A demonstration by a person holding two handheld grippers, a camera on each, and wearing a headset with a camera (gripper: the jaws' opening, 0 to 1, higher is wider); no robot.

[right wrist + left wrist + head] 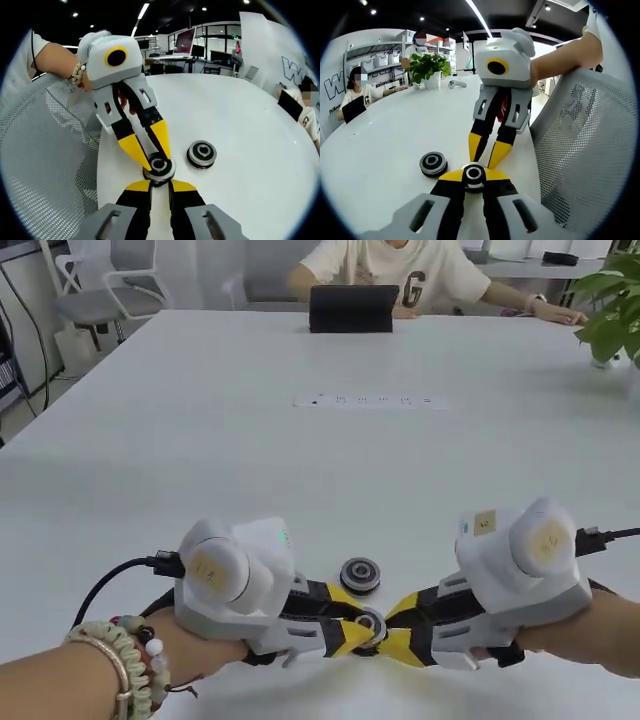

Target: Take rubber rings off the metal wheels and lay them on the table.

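Meeting nose to nose at the near edge of the table, the left gripper and right gripper both have their yellow tips on one wheel. That wheel lies flat, its axis pointing straight up and its bore facing the ceiling. In the left gripper view the jaws sit on either side of it, clamped on its rim. The right gripper comes in from the opposite side, jaws drawn narrow with the tips at the wheel's edge; whether they actually pinch it, I cannot tell. A beaded bracelet circles the left wrist.

Just beyond the tips, apart from them, a second wheel also lies flat on the table, bore up, with a dark band around its outside. Further out, mid-table, there's a flush socket strip. At the far end a dark screen stands upright before a seated person, and a leafy plant sits at the far right.
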